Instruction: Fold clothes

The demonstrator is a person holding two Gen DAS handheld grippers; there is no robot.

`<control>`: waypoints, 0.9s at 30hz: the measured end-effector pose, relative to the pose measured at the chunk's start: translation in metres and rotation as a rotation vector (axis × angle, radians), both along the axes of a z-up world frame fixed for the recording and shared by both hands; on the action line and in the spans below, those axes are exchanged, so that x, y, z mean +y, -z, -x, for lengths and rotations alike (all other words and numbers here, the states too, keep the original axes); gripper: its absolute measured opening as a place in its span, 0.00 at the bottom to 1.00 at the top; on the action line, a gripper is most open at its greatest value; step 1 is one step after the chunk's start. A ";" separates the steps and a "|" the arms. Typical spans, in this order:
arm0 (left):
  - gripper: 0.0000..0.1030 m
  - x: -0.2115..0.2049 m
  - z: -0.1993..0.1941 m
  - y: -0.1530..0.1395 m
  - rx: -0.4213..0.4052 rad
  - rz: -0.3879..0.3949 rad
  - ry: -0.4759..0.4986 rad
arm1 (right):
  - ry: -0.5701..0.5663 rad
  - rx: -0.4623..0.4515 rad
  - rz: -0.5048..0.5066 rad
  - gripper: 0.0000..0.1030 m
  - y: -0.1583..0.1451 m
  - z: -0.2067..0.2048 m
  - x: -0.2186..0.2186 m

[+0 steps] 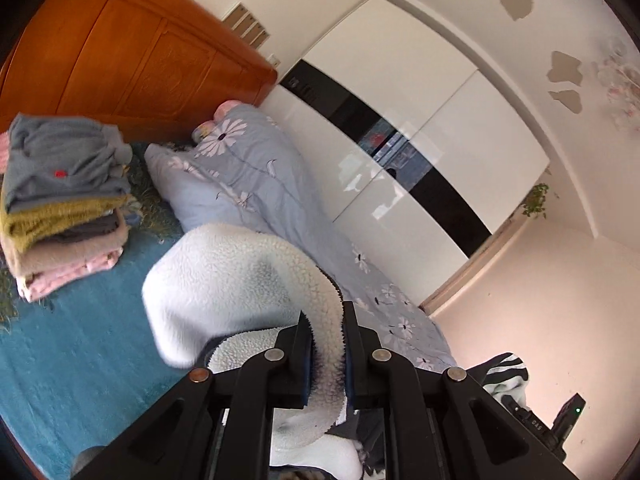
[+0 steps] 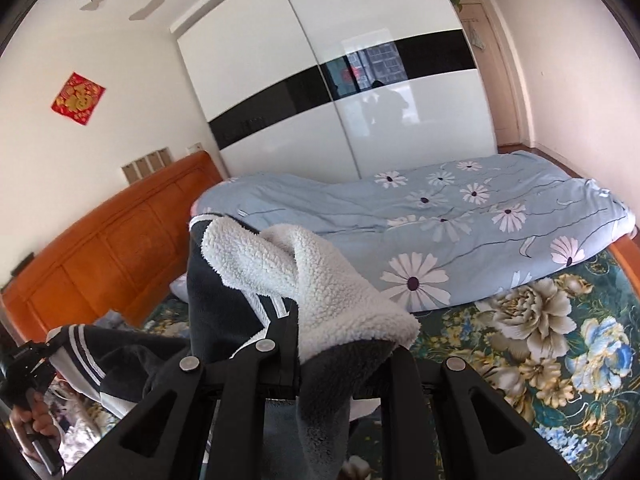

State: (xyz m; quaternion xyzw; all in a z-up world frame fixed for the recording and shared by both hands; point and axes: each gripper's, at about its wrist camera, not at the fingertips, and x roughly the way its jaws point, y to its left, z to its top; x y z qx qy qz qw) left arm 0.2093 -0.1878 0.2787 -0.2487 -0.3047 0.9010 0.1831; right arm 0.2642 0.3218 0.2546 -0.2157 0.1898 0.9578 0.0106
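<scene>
I hold one garment with both grippers: a dark jacket with white fleece lining and white stripes. In the left wrist view the left gripper (image 1: pixel 326 344) is shut on a fold of the white fleece lining (image 1: pixel 240 280), which bulges up and left above the bed. In the right wrist view the right gripper (image 2: pixel 344 354) is shut on another part of the jacket (image 2: pixel 328 292); dark outer fabric (image 2: pixel 224 312) hangs to the left. The other gripper and a hand show at the far left (image 2: pixel 28 376).
A stack of folded clothes (image 1: pixel 64 208) sits on the blue bedspread (image 1: pixel 60 360) at the left. A blue flowered duvet (image 2: pixel 440 232) lies along the far side. An orange wooden headboard (image 1: pixel 120 52) and a white wardrobe (image 2: pixel 360 100) stand behind.
</scene>
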 end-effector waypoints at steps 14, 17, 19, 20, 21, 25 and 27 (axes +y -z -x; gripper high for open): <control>0.13 0.039 0.107 0.214 -0.546 -0.055 0.007 | 0.205 -0.497 0.126 0.16 0.186 0.074 0.073; 0.13 0.046 0.113 0.262 -0.661 -0.015 -0.011 | 0.257 -0.613 0.266 0.16 0.244 0.069 0.091; 0.13 0.050 0.112 0.284 -0.713 0.017 -0.023 | 0.279 -0.653 0.264 0.16 0.259 0.068 0.097; 0.13 0.050 0.110 0.283 -0.711 0.016 -0.026 | 0.283 -0.652 0.268 0.16 0.260 0.068 0.100; 0.13 0.048 0.115 0.277 -0.695 0.011 -0.030 | 0.287 -0.651 0.272 0.16 0.261 0.069 0.103; 0.13 0.055 0.140 0.230 -0.560 0.041 -0.015 | 0.271 -0.597 0.265 0.16 0.246 0.084 0.107; 0.13 0.063 0.148 0.209 -0.506 0.071 -0.002 | 0.255 -0.566 0.226 0.16 0.236 0.092 0.100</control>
